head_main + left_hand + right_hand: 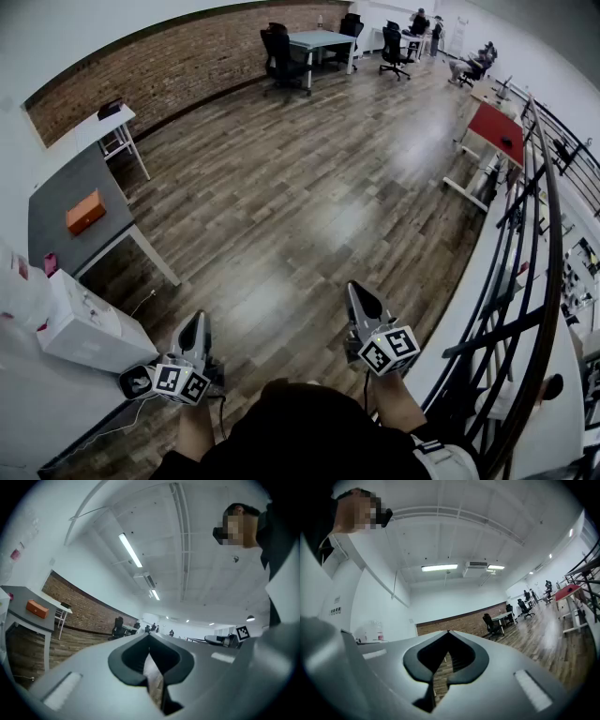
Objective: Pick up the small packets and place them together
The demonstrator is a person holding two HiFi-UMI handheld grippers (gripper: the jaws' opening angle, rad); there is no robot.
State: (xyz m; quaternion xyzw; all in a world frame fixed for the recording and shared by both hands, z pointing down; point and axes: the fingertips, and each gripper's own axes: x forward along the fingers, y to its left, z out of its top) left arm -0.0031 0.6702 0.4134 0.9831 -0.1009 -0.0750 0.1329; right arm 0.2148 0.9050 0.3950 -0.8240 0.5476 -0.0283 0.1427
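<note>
Now | left claw [196, 319] closed, empty | right claw [355, 289] closed, empty | over wooden floor [309, 187]

Ahead of the left hand-held gripper [195, 321] and the right hand-held gripper [357, 292], the wooden floor [309, 206] lies wide and bare, right up to the desk [321, 39] and black chairs [279, 52] by the brick wall [187, 66]. On the left a white box [89, 328] sits close beside the left hand-held gripper, and beyond it a grey counter [52, 230] carrying an orange box [85, 211] juts into the room. On the right a black railing [525, 281] closes off that whole side, with a red table [495, 127] further along it.
</note>
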